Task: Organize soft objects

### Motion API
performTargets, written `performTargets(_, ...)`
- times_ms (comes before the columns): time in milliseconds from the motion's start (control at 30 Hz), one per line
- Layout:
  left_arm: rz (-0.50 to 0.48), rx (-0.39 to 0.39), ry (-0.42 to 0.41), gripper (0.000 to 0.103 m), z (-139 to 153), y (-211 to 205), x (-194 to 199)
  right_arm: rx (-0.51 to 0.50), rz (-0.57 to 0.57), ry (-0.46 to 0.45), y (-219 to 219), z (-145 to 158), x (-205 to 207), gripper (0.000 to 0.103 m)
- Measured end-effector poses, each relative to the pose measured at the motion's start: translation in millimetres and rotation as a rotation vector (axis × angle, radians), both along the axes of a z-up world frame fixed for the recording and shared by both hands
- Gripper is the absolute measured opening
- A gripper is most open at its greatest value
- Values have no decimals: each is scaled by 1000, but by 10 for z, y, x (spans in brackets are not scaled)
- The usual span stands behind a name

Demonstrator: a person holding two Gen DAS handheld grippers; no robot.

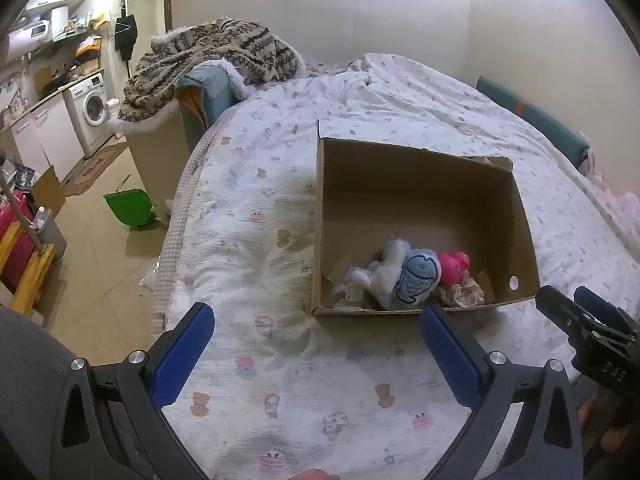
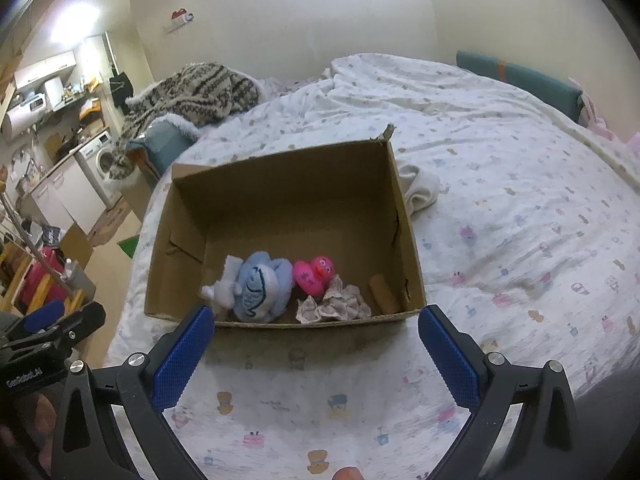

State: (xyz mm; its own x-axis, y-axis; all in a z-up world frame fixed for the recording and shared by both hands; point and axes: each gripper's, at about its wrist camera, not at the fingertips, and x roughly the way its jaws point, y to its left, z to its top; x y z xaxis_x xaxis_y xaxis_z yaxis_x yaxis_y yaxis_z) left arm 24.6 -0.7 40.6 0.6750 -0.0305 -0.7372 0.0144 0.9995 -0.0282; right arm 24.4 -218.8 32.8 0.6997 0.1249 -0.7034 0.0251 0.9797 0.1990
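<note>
An open cardboard box (image 1: pixel 420 184) (image 2: pixel 288 196) sits on the bed. Inside, at its near end, lie a blue and white plush toy (image 1: pixel 404 276) (image 2: pixel 256 286), a pink duck toy (image 1: pixel 454 266) (image 2: pixel 314 274) and a crumpled beige cloth (image 1: pixel 464 294) (image 2: pixel 334 304). A white folded cloth (image 2: pixel 418 188) lies on the bed just right of the box. My left gripper (image 1: pixel 316 328) hovers open over the quilt near the box's near left corner, nothing between its fingers. My right gripper (image 2: pixel 316 328) is open at the box's near edge, empty too. Each gripper shows at the edge of the other's view.
The bed's patterned quilt (image 1: pixel 280 216) (image 2: pixel 520 208) spreads around the box. A striped knit blanket (image 1: pixel 208 60) is piled at the bed's far left corner. Left of the bed are the tiled floor, a green dustpan (image 1: pixel 130 208), a washing machine (image 1: pixel 90 110) and shelves.
</note>
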Motion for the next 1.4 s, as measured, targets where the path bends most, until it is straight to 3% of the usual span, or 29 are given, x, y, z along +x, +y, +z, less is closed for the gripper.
performTargets(1400, -4, -5, 21, 102, -80, -20, 52, -6, -3, 0, -4, -17, 47, 103)
